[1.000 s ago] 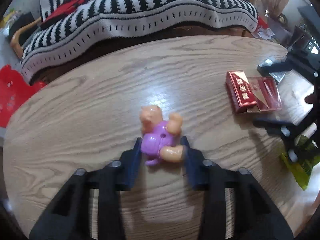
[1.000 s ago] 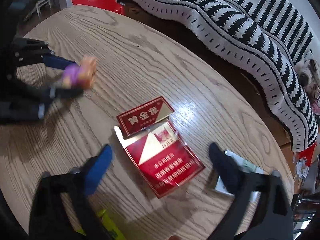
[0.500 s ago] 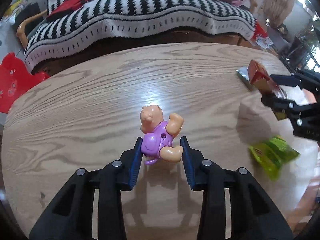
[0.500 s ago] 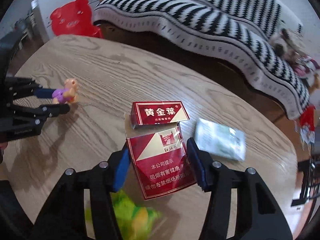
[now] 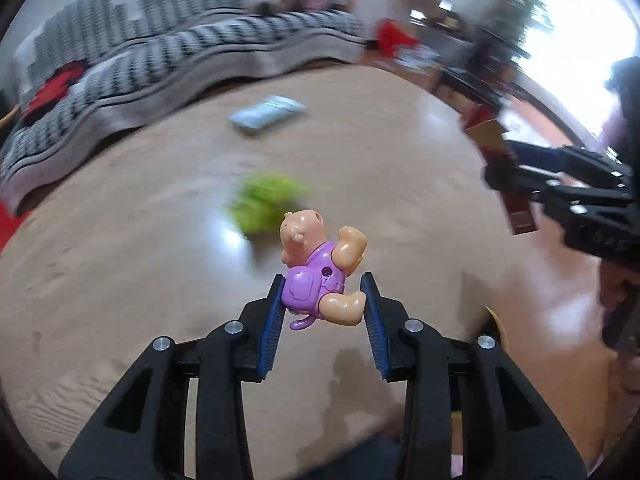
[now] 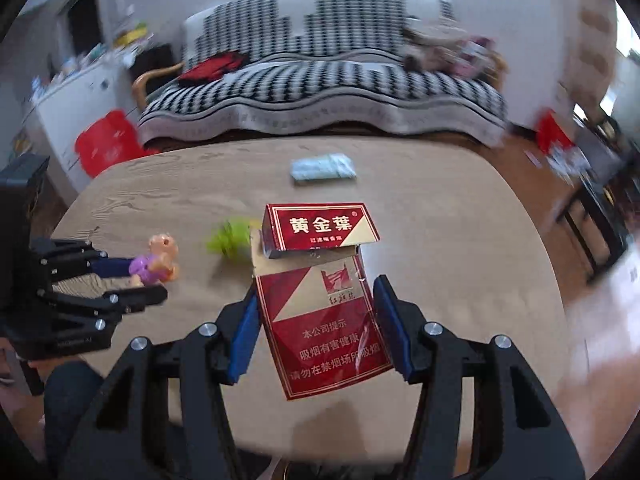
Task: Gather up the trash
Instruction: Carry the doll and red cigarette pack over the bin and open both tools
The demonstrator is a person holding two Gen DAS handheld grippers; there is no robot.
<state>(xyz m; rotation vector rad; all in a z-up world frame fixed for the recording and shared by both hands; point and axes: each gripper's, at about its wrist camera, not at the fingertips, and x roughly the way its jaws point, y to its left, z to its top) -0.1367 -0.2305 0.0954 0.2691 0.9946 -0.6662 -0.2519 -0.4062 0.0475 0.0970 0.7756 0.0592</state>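
Behind the round wooden bench (image 6: pixel 460 240) stands a black-and-white striped sofa (image 6: pixel 320 80). Left claw (image 5: pixel 325 300) grips a little pink plastic pig toy in purple clothes (image 5: pixel 316 272) above the bench. Right claw (image 6: pixel 316 316) holds an open red paper cigarette pack (image 6: pixel 320 312), also lifted up.

left gripper (image 5: pixel 325 312) | black frame | blue pads | silver screws

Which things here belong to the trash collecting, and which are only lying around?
Part of the job:
- pig toy, held in the left gripper
- red cigarette pack, held in the right gripper
- green wrapper on the table
- pale packet on the table

Just lying about:
- striped sofa
- red stool
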